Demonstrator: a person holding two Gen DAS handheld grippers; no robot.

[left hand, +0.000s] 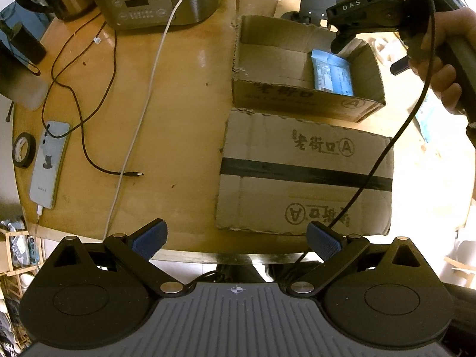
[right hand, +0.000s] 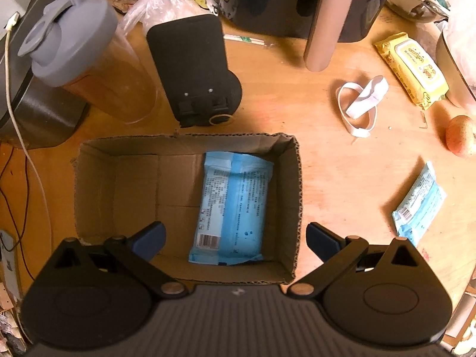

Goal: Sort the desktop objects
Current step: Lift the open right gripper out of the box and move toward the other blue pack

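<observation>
An open cardboard box (right hand: 95, 184) stands on the wooden table, with a blue wipes pack (right hand: 232, 208) lying flat in its right half. My right gripper (right hand: 235, 238) hovers open above the box's near side, nothing between its fingers. A second blue pack (right hand: 419, 205) lies on the table right of the box. In the left wrist view the same box (left hand: 297, 98) holds the blue pack (left hand: 331, 73), and the right gripper (left hand: 345, 37), held by a hand, hangs over its far right corner. My left gripper (left hand: 236, 241) stands open over the table's near edge, empty.
A flat cardboard lid (left hand: 303, 172) lies in front of the box. A phone (left hand: 49, 163), tape roll (left hand: 22, 150) and cables (left hand: 89, 113) lie at the left. A yellow wipes pack (right hand: 412, 68), white strap (right hand: 361, 104), fruit (right hand: 459, 135), black stand (right hand: 193, 71) and jug (right hand: 89, 56) surround the box.
</observation>
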